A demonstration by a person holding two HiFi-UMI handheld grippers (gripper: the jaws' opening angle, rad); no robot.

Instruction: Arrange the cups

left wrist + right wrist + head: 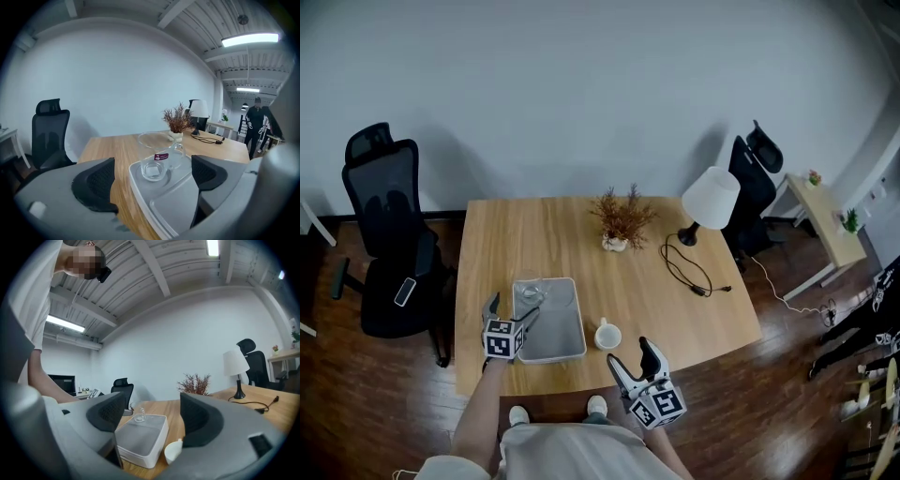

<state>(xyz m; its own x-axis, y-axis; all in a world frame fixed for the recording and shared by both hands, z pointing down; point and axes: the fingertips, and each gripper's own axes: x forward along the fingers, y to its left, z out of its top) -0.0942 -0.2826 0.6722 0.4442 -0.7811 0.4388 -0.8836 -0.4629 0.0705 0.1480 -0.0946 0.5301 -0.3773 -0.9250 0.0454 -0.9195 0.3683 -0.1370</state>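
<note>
1. Placement of the glass cup [157, 157] looked finished, by my reading: it stood upright in the far left corner of the grey tray [180, 201], resting on the tray floor with its handle turned toward the right.
2. The left gripper [512, 311] hung low at the tray's near left edge with its jaws spread wide. The cup sat ahead of the gap, and neither of the pads [96, 180] touched it, so that gripper held nothing.
3. The white cup [607, 335] remained outside the tray, standing on the bare wooden table [675, 309] just beside the tray's right edge. It seemed the piece left to arrange.
4. The right gripper [630, 361] waited near the table's front edge, pointed roughly level, jaws apart and empty. In the right gripper view the white cup showed low between the jaws but beyond their tips, not yet within their reach.
5. The next move would probably fall to the right gripper:
   - drop and advance until the pads straddled the white cup's wall or handle;
   - close gently, since the small cup could tip or slide on the smooth wood;
   - lift it over the tray's rim and set it down clear of the glass cup.
</note>
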